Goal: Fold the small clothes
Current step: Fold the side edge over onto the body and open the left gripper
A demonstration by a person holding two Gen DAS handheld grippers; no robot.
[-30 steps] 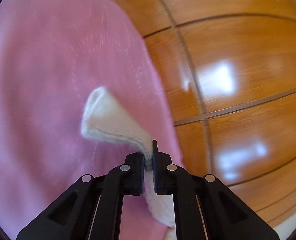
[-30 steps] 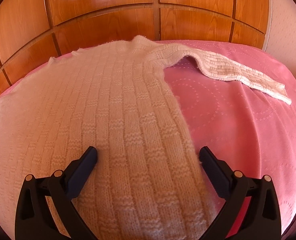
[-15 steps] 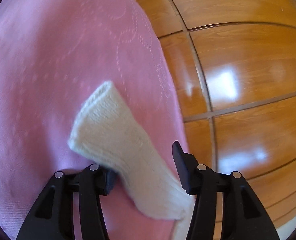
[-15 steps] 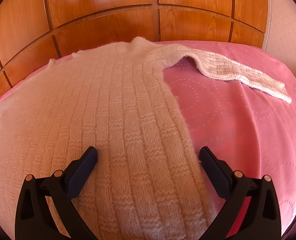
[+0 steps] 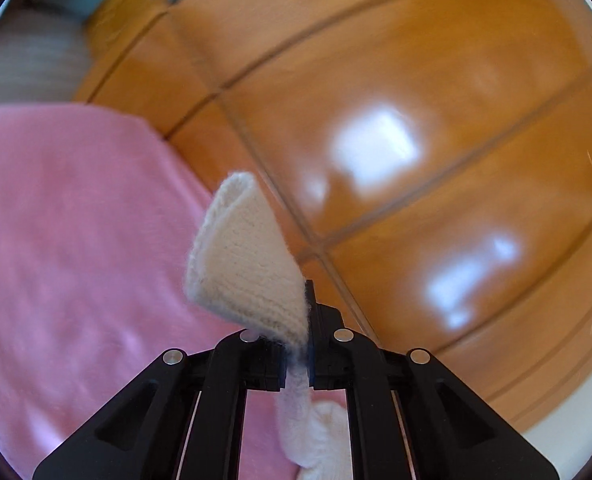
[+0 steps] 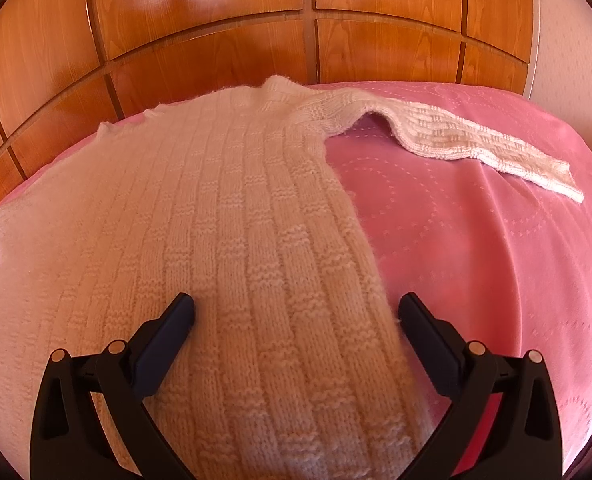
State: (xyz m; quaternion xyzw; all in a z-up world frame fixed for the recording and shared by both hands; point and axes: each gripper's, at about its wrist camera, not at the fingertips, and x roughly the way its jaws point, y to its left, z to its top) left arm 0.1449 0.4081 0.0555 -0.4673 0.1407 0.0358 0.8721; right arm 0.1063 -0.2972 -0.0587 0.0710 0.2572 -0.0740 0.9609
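A cream-white knitted sweater (image 6: 224,248) with a ribbed block pattern is spread flat on a pink quilted bedspread (image 6: 476,248). Behind the bed, a glossy panelled wooden wardrobe (image 6: 216,28) is seen, and at the far right a pale textured wall (image 6: 568,40). Nothing lies on the sweater or blocks the way to it. No brand, label or writing can be read in either view.

In the right wrist view, the black right gripper (image 6: 296,308) is held with its jaws wide apart over the lower body of the sweater; nothing is pinched between them. One sleeve (image 6: 468,144) is stretched out to the right over the bedspread, with its cuff lying flat.

The other sleeve end is shown only in the left wrist view. There the black left gripper (image 5: 296,354) is closed on the cream knitted cuff (image 5: 248,264), which stands up from the pads above the bedspread, curled open like a tube. More white knit hangs down below the jaws. This view is blurred, so the dark object at the top left corner is probably furniture, but it cannot be identified.
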